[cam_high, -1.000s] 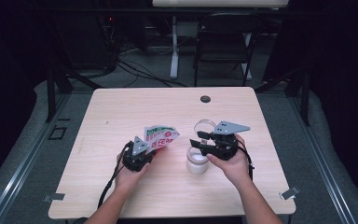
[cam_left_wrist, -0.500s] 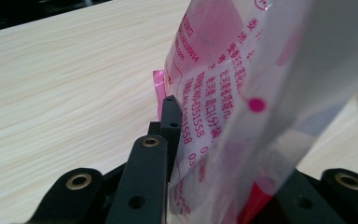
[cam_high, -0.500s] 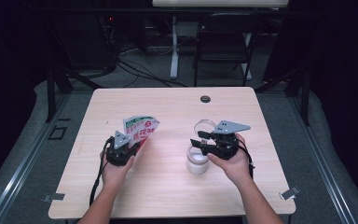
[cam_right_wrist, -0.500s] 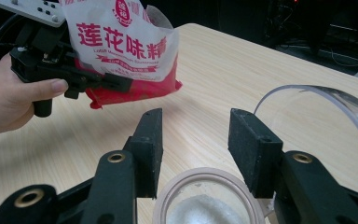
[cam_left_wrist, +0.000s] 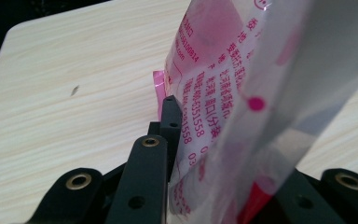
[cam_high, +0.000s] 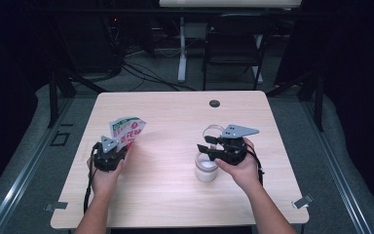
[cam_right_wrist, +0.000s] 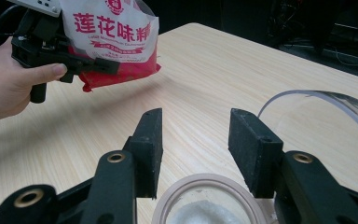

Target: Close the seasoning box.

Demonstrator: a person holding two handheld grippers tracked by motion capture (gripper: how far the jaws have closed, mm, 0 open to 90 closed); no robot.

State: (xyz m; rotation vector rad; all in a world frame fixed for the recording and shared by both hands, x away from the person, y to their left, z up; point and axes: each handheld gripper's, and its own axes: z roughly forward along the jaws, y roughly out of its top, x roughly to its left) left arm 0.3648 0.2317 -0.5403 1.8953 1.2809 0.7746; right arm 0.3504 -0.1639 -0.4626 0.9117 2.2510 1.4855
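Note:
A red-and-white printed packet stands upright above the left half of the table, with my left gripper shut on its lower edge. A white jar with white powder inside sits open on the right half. My right gripper hovers just over the jar's rim, open, with nothing between its jaws. A clear round lid lies on the table just beyond the jar.
The light wooden table has a small black round cap near its far edge. A dark chair and cables stand on the floor behind the table.
My left gripper has carried the packet leftward, away from the jar, and the packet now stands more upright. The right gripper and the jar have stayed put.

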